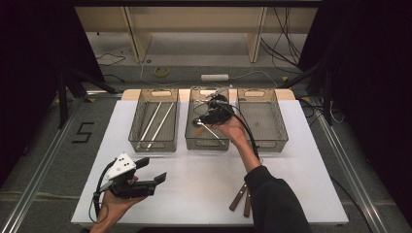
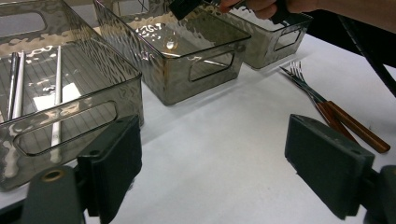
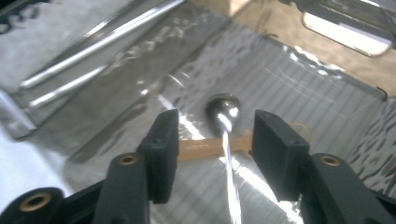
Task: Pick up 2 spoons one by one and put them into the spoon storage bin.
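My right gripper point(image 1: 212, 112) hangs over the middle clear bin point(image 1: 206, 145), its jaws pointing down into it. In the right gripper view the right gripper point(image 3: 215, 140) stands open. A metal spoon point(image 3: 224, 109) lies between the pads without touching them, its bowl resting on the bin floor. The spoon point(image 1: 206, 127) slants across that bin. My left gripper point(image 1: 155, 170) rests at the table's front left, open with nothing between its fingers. In its own view the left gripper point(image 2: 212, 154) faces bare white table.
The left bin point(image 1: 153, 145) holds metal chopsticks point(image 1: 158, 121). To the right stands a third bin point(image 1: 265, 145) with nothing visible in it. Forks with brown wooden handles point(image 1: 241, 198) lie near the table's front edge, by the person's right sleeve.
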The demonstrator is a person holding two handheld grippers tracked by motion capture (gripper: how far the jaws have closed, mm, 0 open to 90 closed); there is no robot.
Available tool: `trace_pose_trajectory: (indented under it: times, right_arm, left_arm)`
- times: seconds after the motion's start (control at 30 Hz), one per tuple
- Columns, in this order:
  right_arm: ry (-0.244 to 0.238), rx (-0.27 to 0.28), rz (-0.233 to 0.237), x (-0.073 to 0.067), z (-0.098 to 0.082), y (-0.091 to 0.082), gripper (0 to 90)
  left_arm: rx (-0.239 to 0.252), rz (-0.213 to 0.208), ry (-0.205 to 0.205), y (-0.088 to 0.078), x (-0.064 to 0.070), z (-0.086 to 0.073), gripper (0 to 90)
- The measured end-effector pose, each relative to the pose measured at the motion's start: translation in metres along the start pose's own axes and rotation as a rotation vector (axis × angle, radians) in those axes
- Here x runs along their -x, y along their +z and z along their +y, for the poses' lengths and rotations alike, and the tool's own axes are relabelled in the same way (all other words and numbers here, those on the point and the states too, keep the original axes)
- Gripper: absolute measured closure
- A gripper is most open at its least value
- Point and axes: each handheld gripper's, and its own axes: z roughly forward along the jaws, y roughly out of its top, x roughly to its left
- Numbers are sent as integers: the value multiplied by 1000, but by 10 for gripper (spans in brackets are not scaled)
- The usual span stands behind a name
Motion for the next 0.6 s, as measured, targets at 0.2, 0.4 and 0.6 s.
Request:
trace_pose_trajectory:
  times: [0.2,0.4,0.6]
  right_arm:
    - [-37,59,48,-15,-6,-23,448]
    - [-74,92,99,-34,-24,-46,372]
    - [-87,125,140,-47,-51,-64,349]
  left_arm:
    - [2,1,1,0,0,0,182]
    - [2,4,-1,0,-1,0,182]
    - [4,6,-8,0,-1,0,181]
